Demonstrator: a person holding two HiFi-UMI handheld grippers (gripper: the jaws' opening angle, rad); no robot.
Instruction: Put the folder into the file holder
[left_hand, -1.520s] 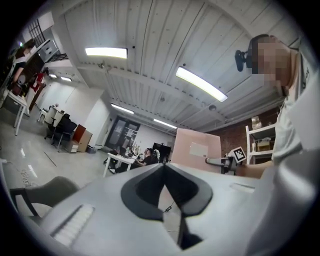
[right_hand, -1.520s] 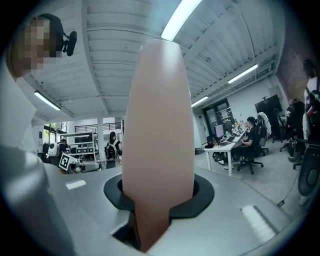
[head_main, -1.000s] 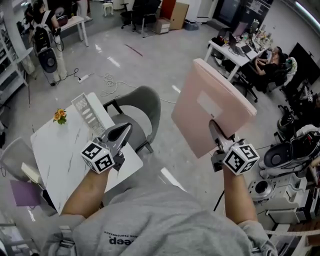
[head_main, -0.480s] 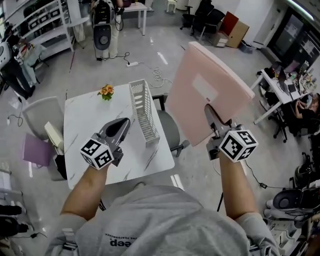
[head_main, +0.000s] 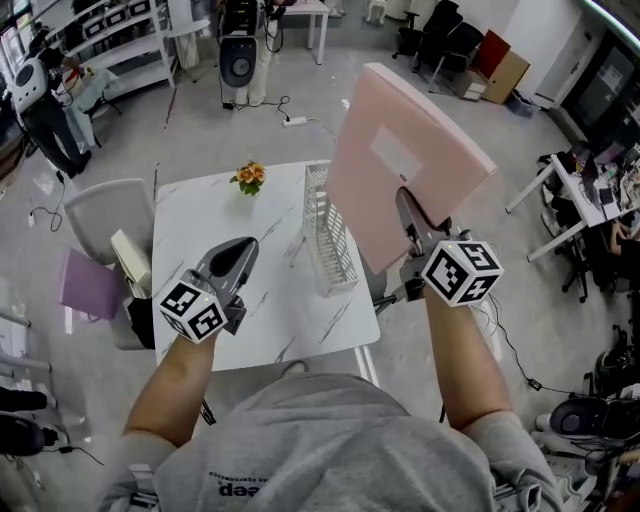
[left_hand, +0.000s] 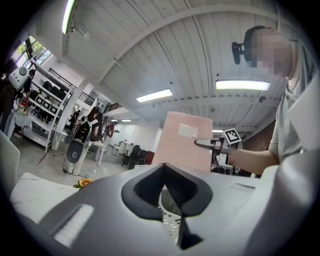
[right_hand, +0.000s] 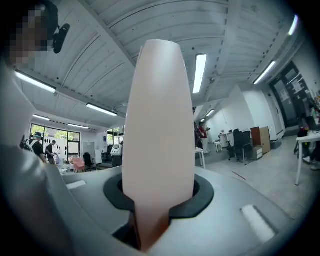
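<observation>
A pink folder (head_main: 400, 170) stands upright in the air, my right gripper (head_main: 408, 212) shut on its lower edge. In the right gripper view the folder (right_hand: 159, 135) fills the middle, clamped between the jaws of that gripper (right_hand: 150, 220). The white wire file holder (head_main: 330, 240) stands on the white marble table (head_main: 220, 240), just left of and below the folder. My left gripper (head_main: 240, 255) hovers over the table's near half, shut and empty. The left gripper view shows the folder (left_hand: 182, 145) and the file holder (left_hand: 170, 217) beyond the left gripper's (left_hand: 164, 166) joined tips.
A small pot of orange flowers (head_main: 250, 177) sits at the table's far edge. A grey chair (head_main: 105, 215) with a purple item (head_main: 88, 285) stands left of the table. Shelves, desks and people occupy the room farther off.
The table and file holder have slid from the left to the middle of the head view, under both grippers. The folder stays in the right gripper, now beside the file holder.
</observation>
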